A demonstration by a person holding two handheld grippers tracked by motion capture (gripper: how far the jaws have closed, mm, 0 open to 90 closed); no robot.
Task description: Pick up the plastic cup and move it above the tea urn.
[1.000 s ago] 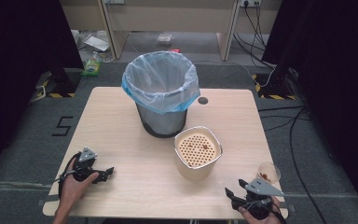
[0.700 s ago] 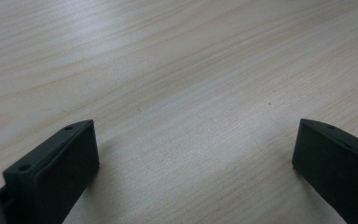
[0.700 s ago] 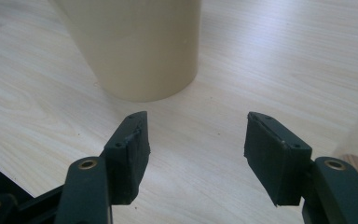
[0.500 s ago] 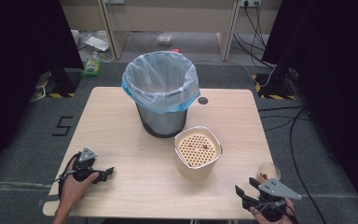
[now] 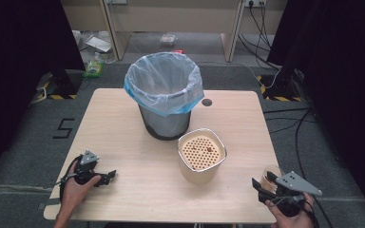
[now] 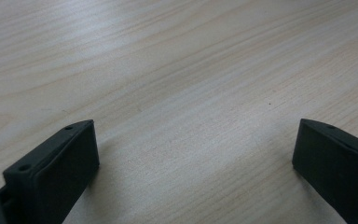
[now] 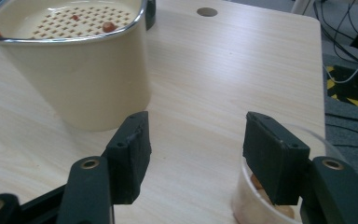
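Note:
A cream container (image 5: 202,164) with a perforated insert (image 7: 74,18) stands right of the table's middle, and a few small red-brown bits lie on the insert. A clear cup (image 5: 270,173) with brownish pieces in it sits near the front right corner. My right gripper (image 5: 261,186) hovers just in front of the cup, open. In the right gripper view its jaws (image 7: 196,135) stand wide apart, and the right one hangs over the clear cup (image 7: 256,205) without gripping it. My left gripper (image 5: 105,176) rests low at the front left, open over bare wood (image 6: 193,135).
A dark bin (image 5: 164,118) lined with a blue-white bag stands behind the cream container at the table's middle. A small round hole (image 5: 206,102) is in the tabletop (image 5: 123,142) to the bin's right. Cables and boxes lie on the floor beyond the table.
My right gripper has risen and shifted to the right, toward the table's front right corner, still open. The left hand, the cup and the containers have kept still.

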